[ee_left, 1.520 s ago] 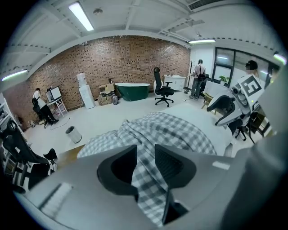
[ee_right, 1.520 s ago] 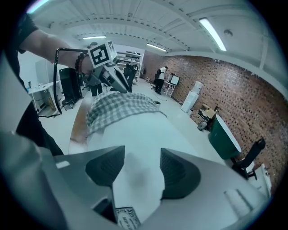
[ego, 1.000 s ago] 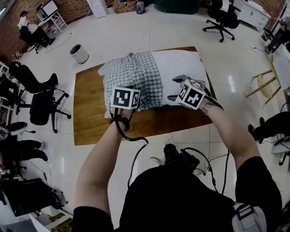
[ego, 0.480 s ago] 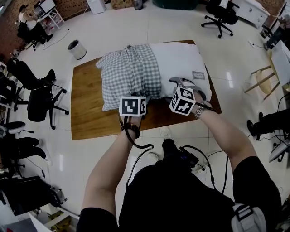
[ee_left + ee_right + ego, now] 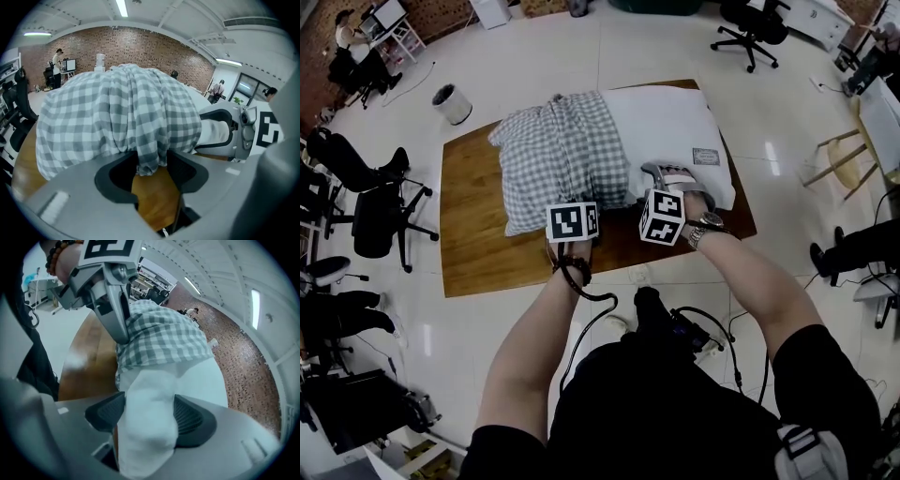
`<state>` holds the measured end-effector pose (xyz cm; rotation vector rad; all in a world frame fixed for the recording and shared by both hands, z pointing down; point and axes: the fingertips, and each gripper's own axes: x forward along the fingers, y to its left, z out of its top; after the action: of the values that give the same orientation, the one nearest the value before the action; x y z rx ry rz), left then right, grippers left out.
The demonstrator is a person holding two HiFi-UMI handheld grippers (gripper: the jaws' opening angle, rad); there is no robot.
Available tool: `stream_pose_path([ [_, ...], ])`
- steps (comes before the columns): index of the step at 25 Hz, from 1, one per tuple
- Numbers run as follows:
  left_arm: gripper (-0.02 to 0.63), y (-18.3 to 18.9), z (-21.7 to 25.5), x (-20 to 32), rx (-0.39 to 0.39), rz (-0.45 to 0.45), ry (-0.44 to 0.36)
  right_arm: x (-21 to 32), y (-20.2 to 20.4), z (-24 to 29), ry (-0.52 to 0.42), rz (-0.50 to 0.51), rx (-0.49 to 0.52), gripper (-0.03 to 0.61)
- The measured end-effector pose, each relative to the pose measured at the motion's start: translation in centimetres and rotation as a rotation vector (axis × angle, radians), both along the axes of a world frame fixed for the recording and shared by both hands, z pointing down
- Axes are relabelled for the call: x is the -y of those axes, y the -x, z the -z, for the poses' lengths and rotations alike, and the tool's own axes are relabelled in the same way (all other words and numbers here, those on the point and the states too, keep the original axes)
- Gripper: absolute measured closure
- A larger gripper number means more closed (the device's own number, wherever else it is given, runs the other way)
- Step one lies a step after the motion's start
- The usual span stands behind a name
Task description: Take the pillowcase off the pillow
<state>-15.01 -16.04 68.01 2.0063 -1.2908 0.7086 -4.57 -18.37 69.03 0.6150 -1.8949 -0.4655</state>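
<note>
The pillowcase (image 5: 567,155), grey-and-white check, is bunched over the left half of the pillow (image 5: 666,127), which lies across the far part of the wooden table (image 5: 478,253). The white right half of the pillow is bare, with a small label (image 5: 705,156) near the table's right edge.

My left gripper (image 5: 150,165) is at the pillowcase's near edge, toward the middle of the table. Its jaws have just been closing, and a hanging fold of check cloth sits between them, met by a pad on either side, so I read it as clamped on the pillowcase. Bare tabletop shows under the fold.

My right gripper (image 5: 147,416) is just beside it, toward the table's right end. Its jaws have also just been closing. A fat white bulge of pillow fills the gap, with both pads (image 5: 190,420) against it. That is a wide grip on the pillow.

Off the table's left side, on the pale floor, stand a black office chair (image 5: 380,202) and a small white bin (image 5: 445,103).
</note>
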Motion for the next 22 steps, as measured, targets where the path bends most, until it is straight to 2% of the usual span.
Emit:
stream_pose_path([
  [1,0.424,0.2,-0.3,0.2,0.003,0.002,0.004,0.3,-0.2,-0.2,-0.022,-0.003,-0.015,0.277],
  [4,0.52,1.2,-0.3,0.7,0.038,0.004,0.01,1.0,-0.9,0.4,-0.097,-0.017,-0.05,0.433],
  [6,0.57,1.9,0.1,0.7,0.065,0.004,0.006,1.1,-1.3,1.1,-0.139,-0.021,-0.064,0.495],
  [8,0.586,2.8,0.7,0.6,0.077,0.011,-0.002,0.9,-1.7,1.8,-0.172,-0.02,-0.072,0.537],
  [17,0.594,8.3,2.7,-0.6,0.066,0.091,-0.027,0.1,-4.1,4.4,-0.237,-0.016,-0.083,0.557],
  [22,0.594,10.7,3.4,-1.9,0.071,0.124,-0.03,-1.1,-5.7,5.3,-0.242,-0.015,-0.08,0.558],
])
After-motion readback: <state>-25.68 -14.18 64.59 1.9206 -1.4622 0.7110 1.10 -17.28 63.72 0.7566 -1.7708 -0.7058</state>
